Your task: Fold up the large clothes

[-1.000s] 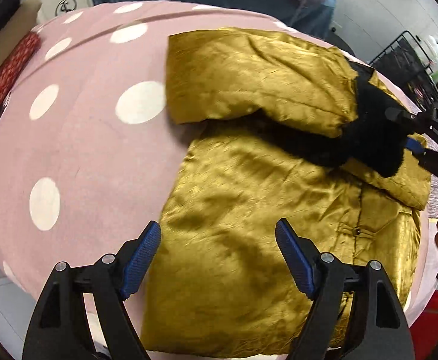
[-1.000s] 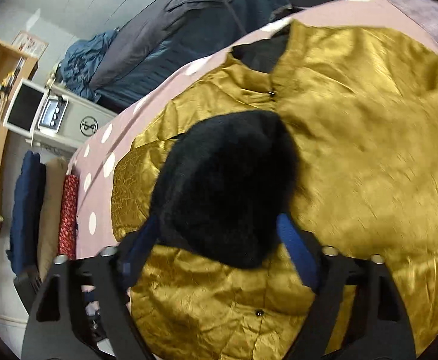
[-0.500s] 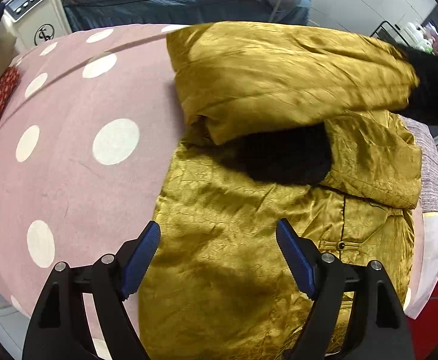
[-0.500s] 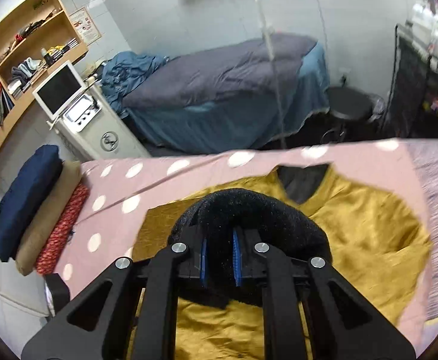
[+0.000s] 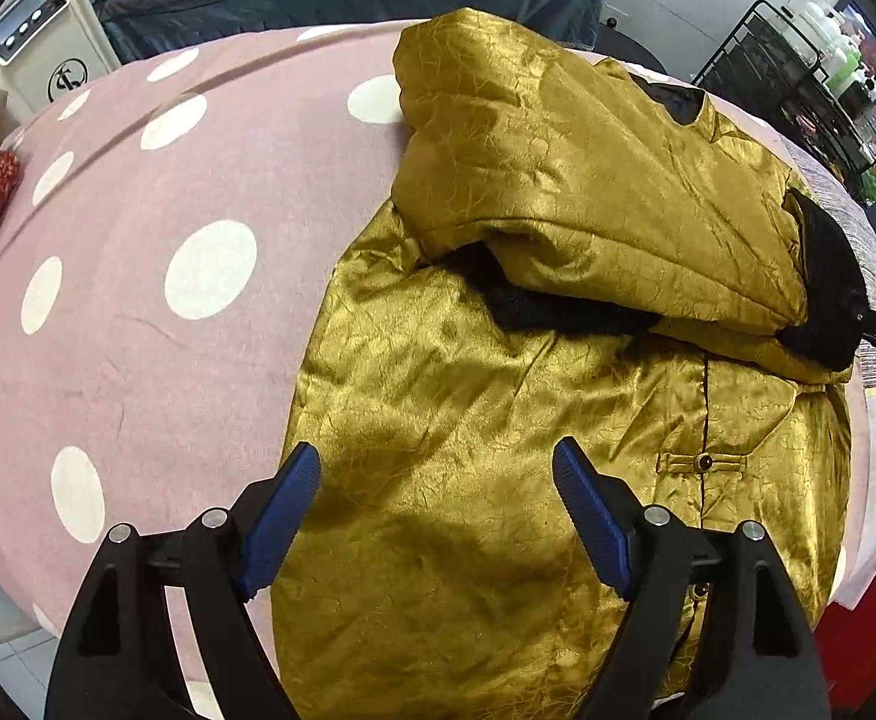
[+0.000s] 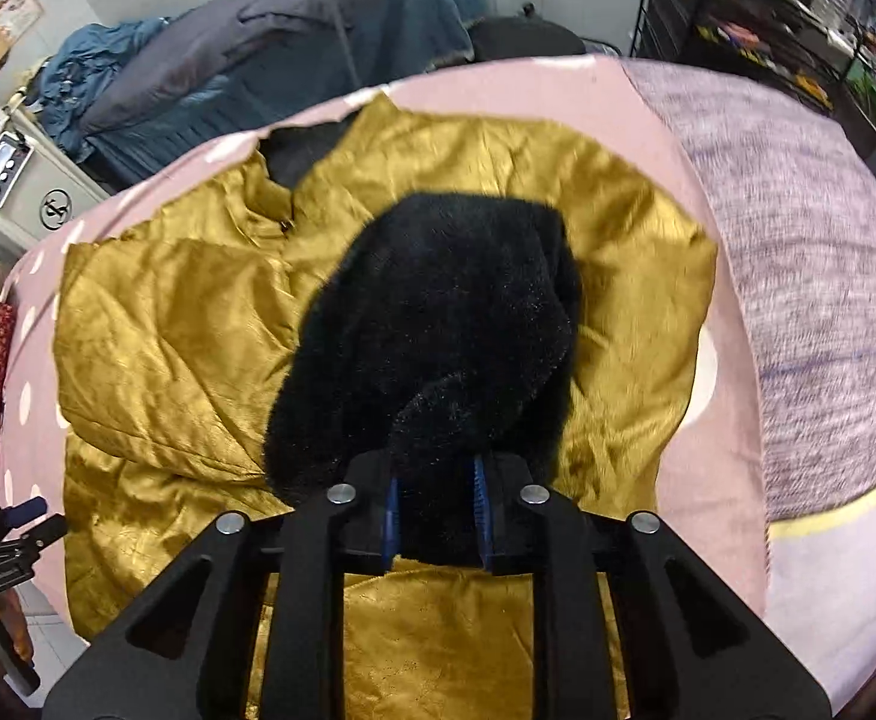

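Garment: shiny gold satin padded jacket [image 5: 498,420], spread flat over the centre and right of the left wrist view, hem toward the lower edge, black-lined collar toward the upper right.
Sleeve: gold quilted sleeve [image 5: 588,198], folded across the chest from upper centre to the right edge, ending in a fuzzy black cuff [image 5: 828,294].
Second cuff: strip of black fleece [image 5: 558,309], peeking out from under the folded sleeve at mid-frame.
Fastening: small gold frog button [image 5: 704,462], on the front placket, lower right.
Surface: pink cloth with white polka dots [image 5: 138,300], filling the left half of the left wrist view under the jacket; grey-lilac knitted cloth [image 6: 810,300] at the right of the right wrist view.
Left gripper [image 5: 438,516]: spread wide, blue pads apart, poised over the jacket's lower left edge, nothing between the pads.
Right gripper [image 6: 436,507]: clenched on the fuzzy black cuff [image 6: 438,330], blue pads pressing a fold of the fleece; jaws just widened a little, cuff in the grasp; cuff bulging up through centre frame over the gold jacket [image 6: 168,330].
Background: dark blue bedding [image 6: 246,60] heaped at upper left of the right wrist view; white machine with a small panel [image 5: 36,42] at upper left of the left wrist view; black wire rack [image 5: 798,84] at upper right.
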Demonstrator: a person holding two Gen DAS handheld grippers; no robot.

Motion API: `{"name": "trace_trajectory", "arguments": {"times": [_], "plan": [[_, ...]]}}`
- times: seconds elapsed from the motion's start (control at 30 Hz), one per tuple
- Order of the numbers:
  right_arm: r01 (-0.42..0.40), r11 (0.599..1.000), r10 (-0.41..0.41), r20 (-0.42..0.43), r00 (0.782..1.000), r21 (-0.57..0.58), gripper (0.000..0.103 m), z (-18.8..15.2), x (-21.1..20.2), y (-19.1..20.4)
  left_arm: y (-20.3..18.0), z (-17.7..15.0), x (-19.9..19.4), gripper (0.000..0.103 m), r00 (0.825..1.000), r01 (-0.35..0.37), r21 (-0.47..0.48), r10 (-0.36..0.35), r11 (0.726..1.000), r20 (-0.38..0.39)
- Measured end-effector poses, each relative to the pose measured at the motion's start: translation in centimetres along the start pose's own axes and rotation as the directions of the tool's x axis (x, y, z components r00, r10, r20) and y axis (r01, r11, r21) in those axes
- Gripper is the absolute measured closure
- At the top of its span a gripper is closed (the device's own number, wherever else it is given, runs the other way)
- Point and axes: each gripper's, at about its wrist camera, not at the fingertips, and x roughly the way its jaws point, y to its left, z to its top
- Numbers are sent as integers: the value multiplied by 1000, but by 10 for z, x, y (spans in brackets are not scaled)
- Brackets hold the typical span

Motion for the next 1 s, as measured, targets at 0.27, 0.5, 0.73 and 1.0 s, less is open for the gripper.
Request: {"name": "trace_trajectory", "arguments": {"times": [0.27, 0.5, 0.73, 1.0], "plan": [[173, 984, -175, 50, 983, 39, 35, -7, -22, 3, -6, 31, -3, 19, 997, -57, 66, 53, 996, 51], [183, 975, -161, 161, 974, -130, 34, 11, -46, 46, -60, 95, -9, 14, 989, -30, 231, -4, 973, 147], [185, 928, -171, 69, 983, -323, 34, 17, 9, 91, -97, 132, 46, 12, 999, -31, 287, 23, 957, 34], [222, 919, -253, -53, 966, -327, 30, 13, 63, 74, -94, 138, 111, 5, 989, -24, 267, 62, 963, -135]]}}
